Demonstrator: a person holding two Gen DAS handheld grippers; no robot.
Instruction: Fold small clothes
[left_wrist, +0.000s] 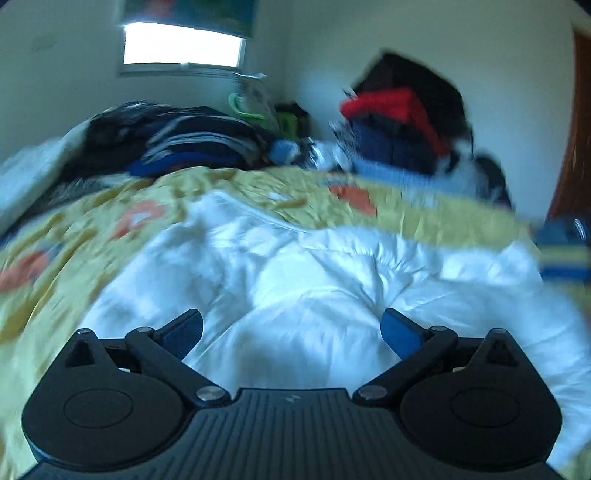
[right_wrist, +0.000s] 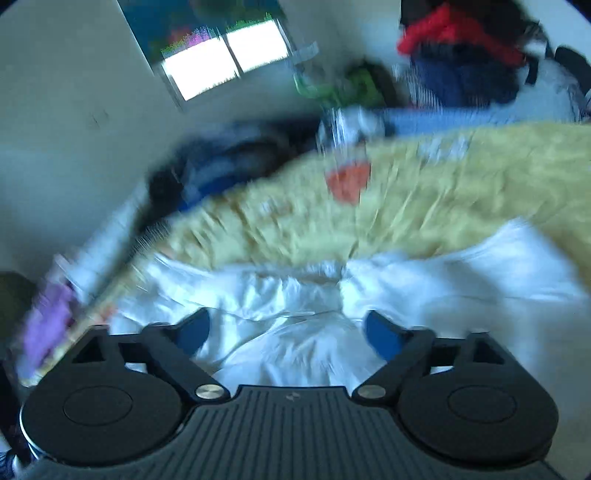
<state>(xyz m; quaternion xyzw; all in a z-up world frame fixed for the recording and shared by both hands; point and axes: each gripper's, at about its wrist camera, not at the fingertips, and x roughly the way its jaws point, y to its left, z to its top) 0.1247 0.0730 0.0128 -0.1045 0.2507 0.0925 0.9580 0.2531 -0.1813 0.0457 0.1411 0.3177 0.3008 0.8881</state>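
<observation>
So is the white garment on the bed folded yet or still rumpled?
Still rumpled. The white garment lies loosely bunched with creases on the yellow bedspread, showing no neat edges. Both views are blurred.

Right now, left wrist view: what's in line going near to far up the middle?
Left gripper, open → white garment → yellow floral bedspread → clothes piles along the far edge → wall with window.

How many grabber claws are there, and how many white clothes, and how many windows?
Grabber claws: 2, the left gripper and the right gripper, both open.
White clothes: 1, a crumpled white garment on the yellow bedspread.
Windows: 1, the bright window on the far wall.
Total: 4
</observation>
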